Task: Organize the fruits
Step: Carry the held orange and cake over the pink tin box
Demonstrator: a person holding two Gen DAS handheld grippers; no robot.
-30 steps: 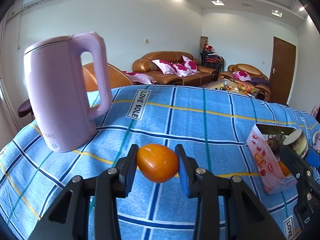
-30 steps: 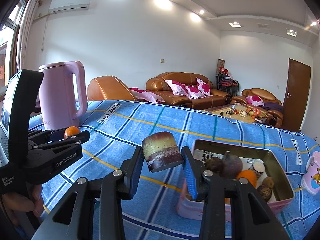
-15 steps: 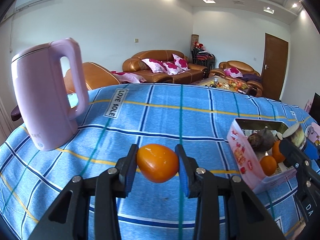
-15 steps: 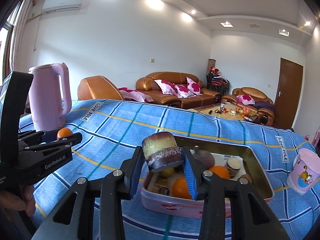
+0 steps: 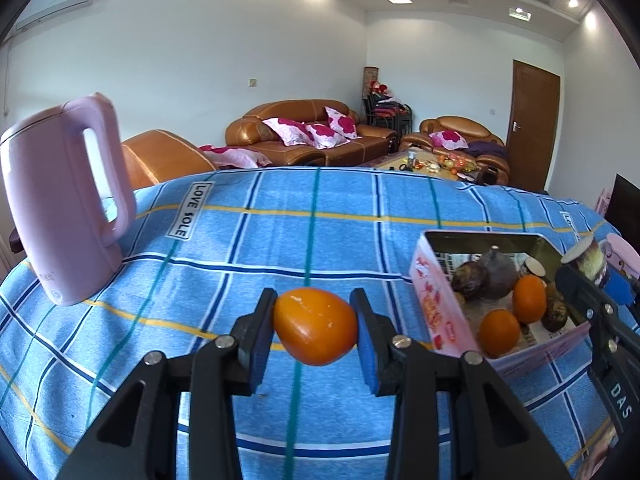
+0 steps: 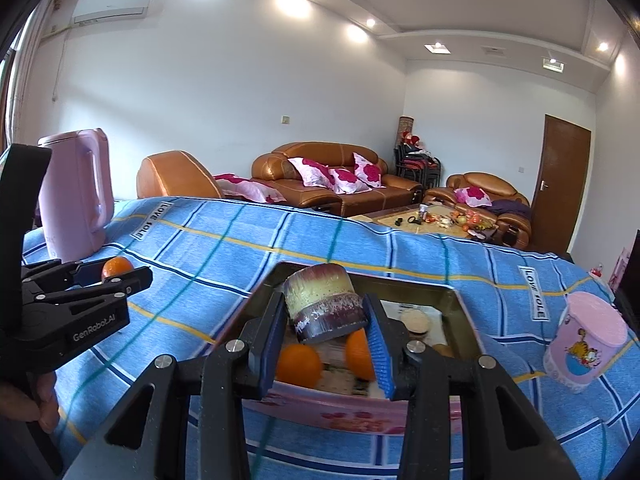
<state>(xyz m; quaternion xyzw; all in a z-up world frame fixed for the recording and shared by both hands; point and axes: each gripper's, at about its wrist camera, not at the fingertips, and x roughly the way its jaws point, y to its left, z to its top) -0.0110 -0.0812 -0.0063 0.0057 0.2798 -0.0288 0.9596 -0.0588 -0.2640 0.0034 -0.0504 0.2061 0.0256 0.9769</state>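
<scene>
My left gripper (image 5: pixel 315 330) is shut on an orange fruit (image 5: pixel 315 326), held above the blue checked tablecloth. To its right stands the pink tin box (image 5: pixel 436 308) with oranges (image 5: pixel 529 298) and dark fruits (image 5: pixel 472 280) inside. My right gripper (image 6: pixel 326 326) is shut on a short cut piece of sugarcane (image 6: pixel 324 306), purple and yellow, held over the near edge of the pink tin box (image 6: pixel 344 412); two oranges (image 6: pixel 299 364) lie below it. The left gripper (image 6: pixel 102 280) with its orange shows at the left of the right wrist view.
A tall pink kettle (image 5: pixel 60 208) stands at the table's left. A pink cup with a cartoon (image 6: pixel 584 352) sits right of the tin. A hand (image 6: pixel 28 404) holds the left tool. Sofas and a coffee table lie beyond the table.
Both grippers have moved rightward across the table with their loads. The tin has drawn nearer in both views; the sugarcane piece now hangs over its near edge.
</scene>
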